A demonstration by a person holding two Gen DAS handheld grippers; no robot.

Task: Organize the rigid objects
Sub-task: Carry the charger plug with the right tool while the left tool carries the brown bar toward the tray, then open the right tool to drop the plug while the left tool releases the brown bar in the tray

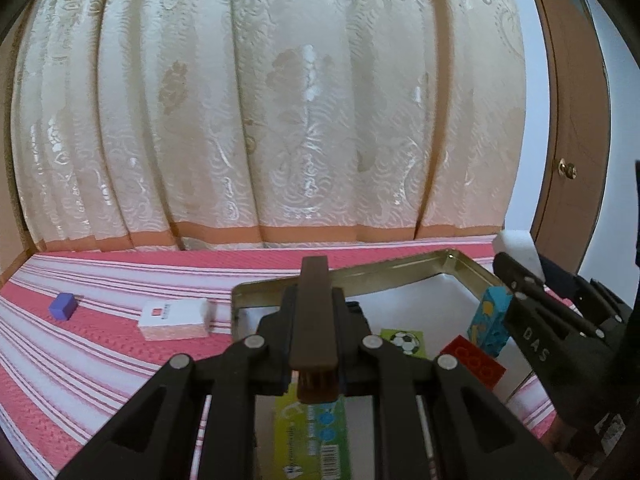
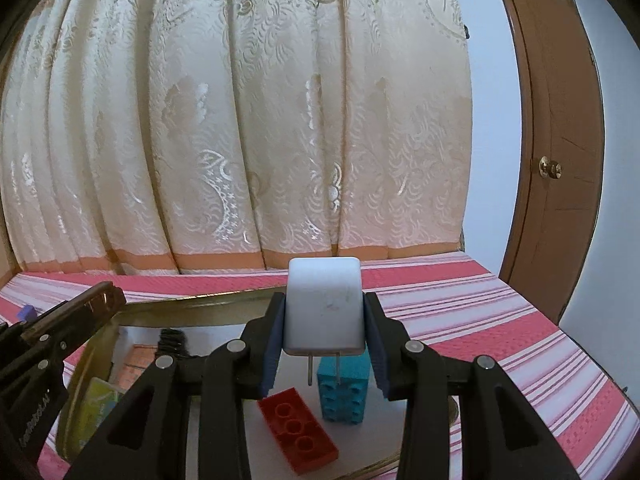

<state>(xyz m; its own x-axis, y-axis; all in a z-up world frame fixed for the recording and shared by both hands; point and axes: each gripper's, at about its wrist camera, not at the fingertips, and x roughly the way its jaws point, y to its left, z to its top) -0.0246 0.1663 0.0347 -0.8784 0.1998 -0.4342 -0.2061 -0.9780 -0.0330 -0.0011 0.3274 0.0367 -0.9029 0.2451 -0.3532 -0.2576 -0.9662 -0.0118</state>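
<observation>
My left gripper [image 1: 314,312] is shut on a dark brown brush [image 1: 314,312] and holds it over the metal tin [image 1: 400,270]. My right gripper [image 2: 325,320] is shut on a white plug charger [image 2: 325,308], prongs down, above the tin [image 2: 192,306]. In the tin lie a red brick [image 2: 298,436], an upright teal brick [image 2: 344,392], a green box [image 1: 316,432] and a football card [image 1: 402,341]. In the left wrist view the red brick [image 1: 474,362], the teal brick [image 1: 490,320] and the right gripper's finger [image 1: 536,312] show at the right.
A white box [image 1: 174,318] and a small blue block [image 1: 63,306] lie on the pink striped cloth [image 1: 100,360] left of the tin. A cream curtain [image 1: 260,100] hangs behind. A brown door [image 2: 560,160] stands at the right. A black coiled item [image 2: 172,342] lies in the tin.
</observation>
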